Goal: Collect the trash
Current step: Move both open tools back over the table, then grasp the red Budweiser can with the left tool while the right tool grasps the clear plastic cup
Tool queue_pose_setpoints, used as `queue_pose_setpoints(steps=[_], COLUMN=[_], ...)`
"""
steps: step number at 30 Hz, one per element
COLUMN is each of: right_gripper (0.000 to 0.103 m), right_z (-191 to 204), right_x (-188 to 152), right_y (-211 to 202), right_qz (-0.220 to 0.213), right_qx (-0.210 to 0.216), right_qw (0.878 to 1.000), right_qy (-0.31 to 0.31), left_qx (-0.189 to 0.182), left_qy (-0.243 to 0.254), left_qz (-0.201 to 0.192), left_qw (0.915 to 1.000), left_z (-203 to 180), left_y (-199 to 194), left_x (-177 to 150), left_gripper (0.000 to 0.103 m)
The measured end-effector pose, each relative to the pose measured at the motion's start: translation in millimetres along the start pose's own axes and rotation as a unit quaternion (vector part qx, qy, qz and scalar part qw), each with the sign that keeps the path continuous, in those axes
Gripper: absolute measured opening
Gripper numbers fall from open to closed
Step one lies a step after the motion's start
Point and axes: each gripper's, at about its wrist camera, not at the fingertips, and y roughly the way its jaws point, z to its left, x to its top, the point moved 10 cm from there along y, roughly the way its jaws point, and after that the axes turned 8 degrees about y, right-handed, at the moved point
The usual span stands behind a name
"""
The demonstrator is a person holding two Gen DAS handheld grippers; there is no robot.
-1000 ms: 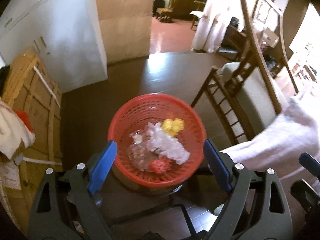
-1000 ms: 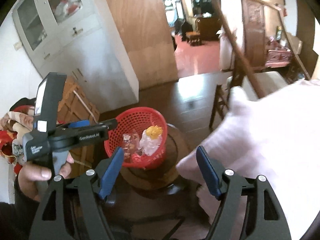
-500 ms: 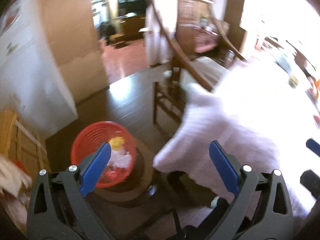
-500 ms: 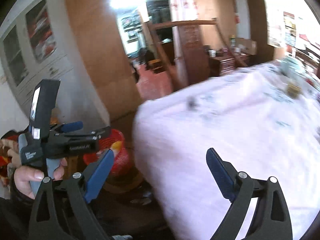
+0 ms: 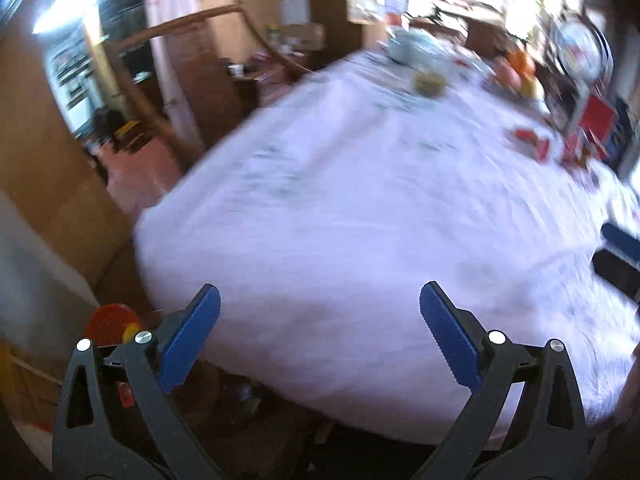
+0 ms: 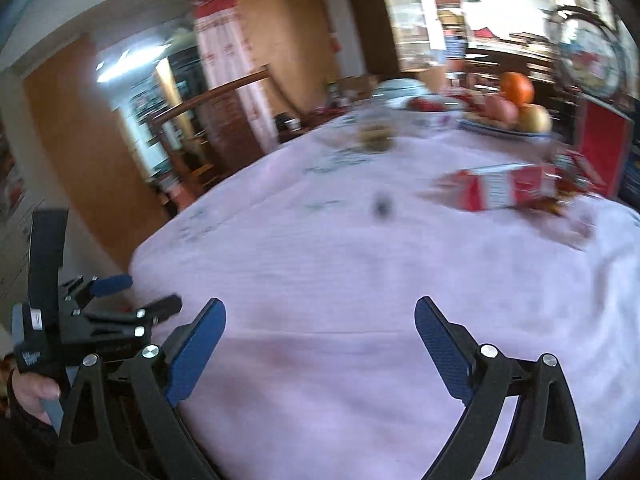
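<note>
Tools first: my left tool (image 5: 320,324) stands wide apart with nothing between its blue pads, and my right tool (image 6: 320,338) is spreading its last bit wider, also with nothing between the pads. Both hang over the near edge of the bench (image 6: 360,280), which is covered by a pale pink cloth. Off to the left and lower down, the red basket (image 5: 108,320) peeks out past my left tool, with some yellow trash showing in it. Across the cloth, on the right side, lies a red and white carton (image 6: 508,190), tipped flat, with crumpled wrappers (image 6: 560,196) just beside it; I judge these the next trash to fetch. Further back stands a plate of fruit (image 6: 512,114), which I should leave alone. To do this well, I should steady the blurred swing, pick one piece, and come down with the pads straddling it before squeezing.
</note>
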Motion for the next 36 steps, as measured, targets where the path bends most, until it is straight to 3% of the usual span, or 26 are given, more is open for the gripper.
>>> queue_pose_setpoints(steps=[4, 9, 15, 22, 32, 36], right_gripper=[0.094, 0.095, 0.095, 0.094, 0.093, 0.073], right_z=[-65.1, -151.7, -213.6, -252.0, -268.8, -268.4], right_x=[11.7, 31.3, 45.1, 62.2, 80.2, 78.5], right_y=[-16.9, -27.3, -11.3, 13.9, 47.5, 60.8], right_qz=[-0.016, -0.024, -0.005, 0.012, 0.035, 0.059], right_qx=[-0.070, -0.123, -0.133, -0.190, -0.225, -0.220], right_qw=[0.997, 0.990, 0.985, 0.979, 0.973, 0.973], right_qy=[0.018, 0.069, 0.109, 0.079, 0.049, 0.037], left_qx=[-0.028, -0.060, -0.088, -0.099, -0.103, -0.105], left_qy=[0.040, 0.075, 0.117, 0.127, 0.114, 0.113], left_qz=[-0.019, -0.017, -0.023, -0.021, -0.005, 0.000], left_qw=[0.9986, 0.9953, 0.9889, 0.9867, 0.9882, 0.9881], left_z=[-52.0, -106.7, -152.1, -162.8, -153.9, -154.6], left_y=[-0.4, 10.0, 9.1, 13.4, 27.2, 30.2], left_x=[20.3, 38.9, 48.6, 58.8, 60.1, 60.7], left_gripper=[0.096, 0.096, 0.096, 0.096, 0.096, 0.096])
